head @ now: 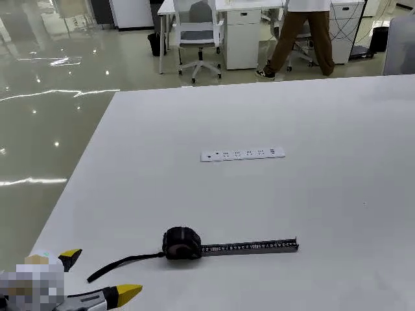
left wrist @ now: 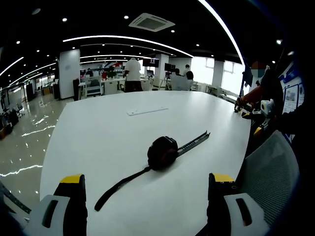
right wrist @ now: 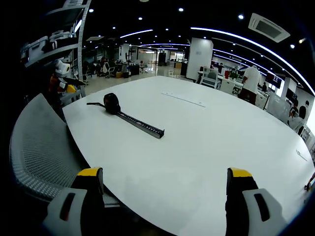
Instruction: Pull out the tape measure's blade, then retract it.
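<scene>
The tape measure (head: 181,243) lies on the white tabletop (head: 324,129), its blade (head: 249,246) drawn out toward 3 o'clock. The left claw (left wrist: 147,179) and right claw (right wrist: 165,172) both stand apart, empty.

A broad white bench (head: 337,123) carries a black tape measure (head: 181,243), its blade (head: 249,246) partly out, and a white power strip (head: 242,154) farther back.

In the head view, the tape measure (head: 181,243) lies on the bench (head: 311,194) at lower centre. Its blade (head: 249,246) runs right, and its strap (head: 123,264) trails lower left toward the left tongs (head: 100,273) in the bottom-left corner. A power strip (head: 242,154) lies above, mid-frame, well apart.
</scene>
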`<state>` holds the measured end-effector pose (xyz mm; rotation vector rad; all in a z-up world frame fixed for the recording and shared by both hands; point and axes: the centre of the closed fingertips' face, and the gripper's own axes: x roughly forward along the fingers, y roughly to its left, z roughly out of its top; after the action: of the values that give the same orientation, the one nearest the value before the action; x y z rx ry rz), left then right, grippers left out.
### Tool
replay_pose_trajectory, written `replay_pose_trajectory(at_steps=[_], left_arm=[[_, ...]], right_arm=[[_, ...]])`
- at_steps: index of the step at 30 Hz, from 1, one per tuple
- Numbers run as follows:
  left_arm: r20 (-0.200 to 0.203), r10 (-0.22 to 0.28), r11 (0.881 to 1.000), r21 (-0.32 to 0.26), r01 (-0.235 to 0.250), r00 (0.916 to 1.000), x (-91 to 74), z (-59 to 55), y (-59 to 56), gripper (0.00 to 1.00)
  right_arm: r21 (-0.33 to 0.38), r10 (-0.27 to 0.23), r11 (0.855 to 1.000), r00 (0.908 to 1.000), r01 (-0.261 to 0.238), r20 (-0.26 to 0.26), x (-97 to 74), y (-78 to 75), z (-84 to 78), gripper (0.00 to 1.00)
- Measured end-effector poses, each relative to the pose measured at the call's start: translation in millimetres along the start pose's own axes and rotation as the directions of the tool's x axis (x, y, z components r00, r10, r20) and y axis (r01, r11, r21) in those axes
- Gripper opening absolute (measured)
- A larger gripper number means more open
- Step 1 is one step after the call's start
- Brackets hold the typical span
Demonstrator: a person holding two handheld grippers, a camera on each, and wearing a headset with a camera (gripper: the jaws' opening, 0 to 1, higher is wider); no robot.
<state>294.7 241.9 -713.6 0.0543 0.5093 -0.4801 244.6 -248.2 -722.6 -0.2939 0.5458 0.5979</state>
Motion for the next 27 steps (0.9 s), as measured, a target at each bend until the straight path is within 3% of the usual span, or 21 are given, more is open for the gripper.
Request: replay_pose_trajectory(at_steps=[4, 8, 12, 15, 17, 19, 21, 23, 27], left_arm=[[0.019, 0.004, 1.000, -0.029, -0.003, 0.9998, 1.4, 6.9, -10.1, 1.00], [0.001, 0.010, 0.999, -0.032, -0.010, 0.9999, 10.0, 5.8, -17.2, 1.00], [-0.004, 0.042, 0.996, -0.080, -0.042, 0.9991, 27.2, 2.8, -24.5, 1.00], [-0.015, 0.068, 0.993, -0.100, -0.069, 0.9976, 41.9, -1.6, -32.2, 1.00], [-0.016, 0.110, 0.982, -0.151, -0.112, 0.9938, 52.4, -3.8, -32.2, 1.00], [-0.030, 0.098, 0.986, -0.136, -0.101, 0.9948, 59.3, 0.8, -41.6, 1.00], [-0.002, 0.110, 0.989, -0.094, -0.110, 0.9939, 66.4, 14.2, -43.2, 1.00], [0.006, 0.119, 0.989, -0.085, -0.118, 0.9928, 77.0, 21.7, -45.1, 1.00], [0.056, 0.188, 0.975, -0.128, -0.180, 0.9806, 101.4, 22.5, -41.8, 0.99]], right_arm=[[-0.032, 0.019, 0.999, 0.9998, -0.019, -0.010, 3.9, 2.1, 4.7, 1.00], [-0.058, 0.033, 0.998, 0.9993, -0.034, -0.019, 9.5, 1.5, 10.7, 1.00], [-0.098, 0.066, 0.993, 0.9972, -0.069, -0.036, 25.3, -0.9, 15.9, 1.00], [-0.132, 0.085, 0.987, 0.9931, -0.095, -0.080, 38.3, -3.3, 16.5, 1.00], [-0.150, 0.092, 0.983, 0.9918, -0.104, -0.089, 47.6, -7.2, 21.8, 1.00], [-0.166, 0.104, 0.979, 0.9903, -0.118, -0.093, 56.3, -10.6, 29.2, 1.00], [-0.229, 0.124, 0.963, 0.9883, -0.142, -0.088, 67.1, -13.1, 38.8, 0.99], [-0.246, 0.146, 0.955, 0.9846, -0.166, -0.095, 80.8, -14.1, 45.2, 0.98], [-0.279, 0.194, 0.931, 0.9668, -0.235, -0.167, 111.3, -13.9, 44.0, 0.91]])
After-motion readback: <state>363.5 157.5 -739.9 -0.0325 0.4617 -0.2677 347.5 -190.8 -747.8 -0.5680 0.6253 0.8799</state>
